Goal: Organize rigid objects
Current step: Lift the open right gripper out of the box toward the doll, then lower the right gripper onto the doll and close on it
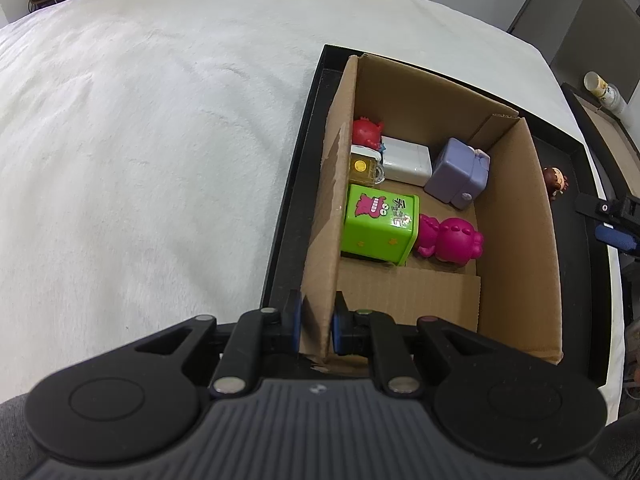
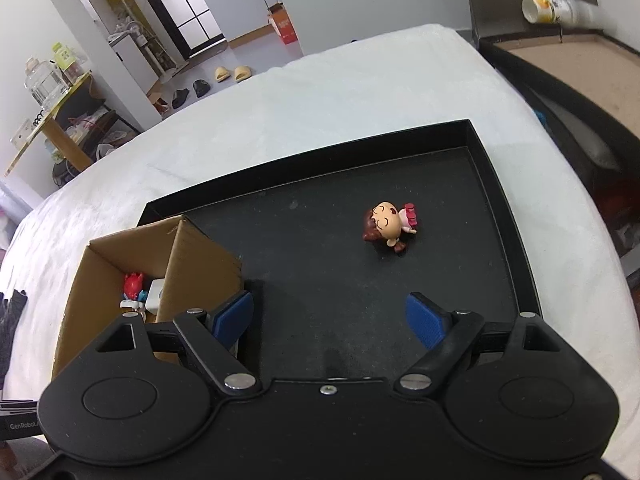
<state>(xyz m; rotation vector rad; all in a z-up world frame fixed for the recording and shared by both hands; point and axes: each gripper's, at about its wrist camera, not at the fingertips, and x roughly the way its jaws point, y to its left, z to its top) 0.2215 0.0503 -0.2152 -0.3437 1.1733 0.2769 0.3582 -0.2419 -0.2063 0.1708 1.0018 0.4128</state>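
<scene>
A cardboard box (image 1: 516, 216) stands in a black tray (image 1: 298, 168) on a white cloth. My left gripper (image 1: 316, 322) is shut on the box's left wall near its front corner. Inside lie a green cartoon box (image 1: 378, 226), a magenta figure (image 1: 450, 240), a lilac toy (image 1: 458, 172), a white block (image 1: 406, 160), a small yellow mug (image 1: 364, 168) and a red figure (image 1: 366, 130). My right gripper (image 2: 330, 318) is open and empty over the tray floor (image 2: 320, 240). A small girl figurine (image 2: 388, 226) lies on the tray ahead of it, apart from the fingers.
The cardboard box (image 2: 200, 256) stands close to my right gripper's left finger. A second tray with a brown floor (image 2: 580, 76) and a tipped paper cup (image 2: 552, 8) sit to the right. Beyond the white cloth (image 1: 140, 140) are shelves and shoes on the floor.
</scene>
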